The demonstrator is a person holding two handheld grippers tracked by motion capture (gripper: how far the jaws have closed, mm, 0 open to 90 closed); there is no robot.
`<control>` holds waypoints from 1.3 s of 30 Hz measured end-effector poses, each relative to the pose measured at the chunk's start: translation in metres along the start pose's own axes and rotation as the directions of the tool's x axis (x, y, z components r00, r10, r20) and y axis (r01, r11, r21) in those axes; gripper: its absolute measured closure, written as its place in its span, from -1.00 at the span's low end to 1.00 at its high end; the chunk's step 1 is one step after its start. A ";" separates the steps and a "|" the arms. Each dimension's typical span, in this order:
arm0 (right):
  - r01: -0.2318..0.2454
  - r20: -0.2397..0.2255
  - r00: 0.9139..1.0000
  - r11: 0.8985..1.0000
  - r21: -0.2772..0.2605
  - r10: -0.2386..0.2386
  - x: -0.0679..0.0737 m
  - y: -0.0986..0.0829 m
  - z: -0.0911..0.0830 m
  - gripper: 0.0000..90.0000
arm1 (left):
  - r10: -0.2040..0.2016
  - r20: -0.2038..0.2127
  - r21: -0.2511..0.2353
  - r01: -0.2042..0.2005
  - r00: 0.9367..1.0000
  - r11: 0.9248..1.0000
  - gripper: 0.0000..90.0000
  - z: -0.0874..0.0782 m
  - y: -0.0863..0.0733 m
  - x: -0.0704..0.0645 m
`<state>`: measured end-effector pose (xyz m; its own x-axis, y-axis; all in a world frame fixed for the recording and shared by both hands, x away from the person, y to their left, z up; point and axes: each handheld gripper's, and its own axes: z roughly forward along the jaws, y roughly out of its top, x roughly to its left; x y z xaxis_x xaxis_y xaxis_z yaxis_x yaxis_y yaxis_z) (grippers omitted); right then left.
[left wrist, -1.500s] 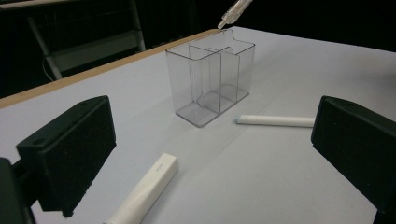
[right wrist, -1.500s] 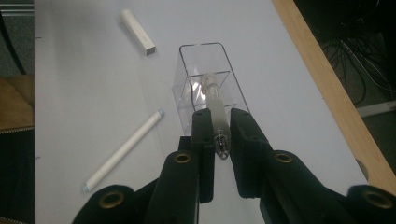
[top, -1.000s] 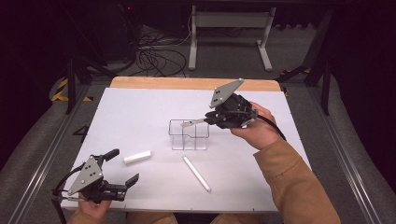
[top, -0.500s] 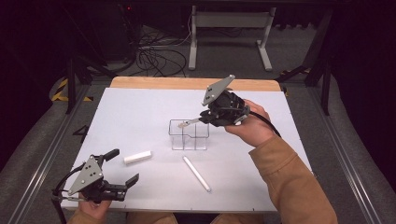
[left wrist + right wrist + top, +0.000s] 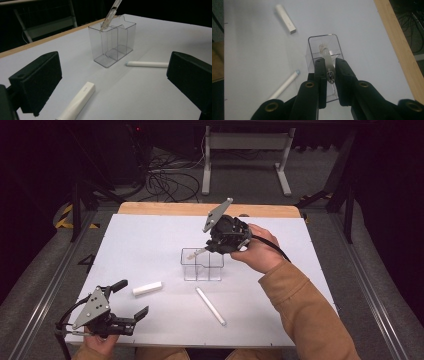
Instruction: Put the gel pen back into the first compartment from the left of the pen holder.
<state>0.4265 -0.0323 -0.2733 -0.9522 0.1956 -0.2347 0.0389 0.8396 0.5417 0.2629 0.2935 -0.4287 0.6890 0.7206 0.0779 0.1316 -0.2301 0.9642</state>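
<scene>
The right tool [image 5: 209, 247] pinches a slim translucent plastic pen [image 5: 327, 61] between its black jaws, tilted, its tip at the rim of the clear plastic divided organiser box [image 5: 202, 265] mid-desk. The left tool [image 5: 131, 301] rests spread apart near the front left edge of the white desk [image 5: 150, 235]. A short white rectangular stick [image 5: 148, 288] and a long white tube [image 5: 210, 305] lie flat nearby.

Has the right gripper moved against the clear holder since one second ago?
Yes. The right gripper, shut on the clear pen, has risen slightly and tilted more steeply over the clear holder, which stays fixed on the table.
</scene>
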 end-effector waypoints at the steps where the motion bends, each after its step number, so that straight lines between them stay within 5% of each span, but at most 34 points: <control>1: 0.000 -0.002 1.000 1.000 0.002 0.000 0.000 0.001 0.002 0.79 | -0.001 -0.001 -0.003 0.001 1.000 1.000 -0.99 0.000 0.000 0.000; 23: -0.024 -0.039 0.999 0.997 0.075 0.027 -0.009 0.009 0.043 0.79 | 0.002 0.004 0.004 -0.002 1.000 1.000 -0.99 0.001 0.000 0.000; 29: -0.027 -0.028 0.999 0.998 0.052 0.029 -0.008 0.010 0.049 0.74 | 0.001 0.003 0.001 -0.001 1.000 1.000 -0.99 0.001 -0.001 0.001; 31: -0.029 -0.015 0.999 0.999 0.026 0.029 -0.008 0.010 0.045 0.46 | 0.000 0.003 0.001 0.000 1.000 1.000 -0.99 0.001 -0.001 0.001; 39: -0.057 -0.002 0.998 0.997 -0.051 0.057 -0.003 0.001 0.027 -0.05 | 0.002 0.004 0.003 -0.002 1.000 1.000 -0.99 0.001 0.000 0.000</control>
<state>0.4379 -0.0186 -0.2941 -0.9490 0.2422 -0.2018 0.0778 0.8002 0.5947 0.2635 0.2935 -0.4292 0.6922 0.7174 0.0789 0.1326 -0.2339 0.9632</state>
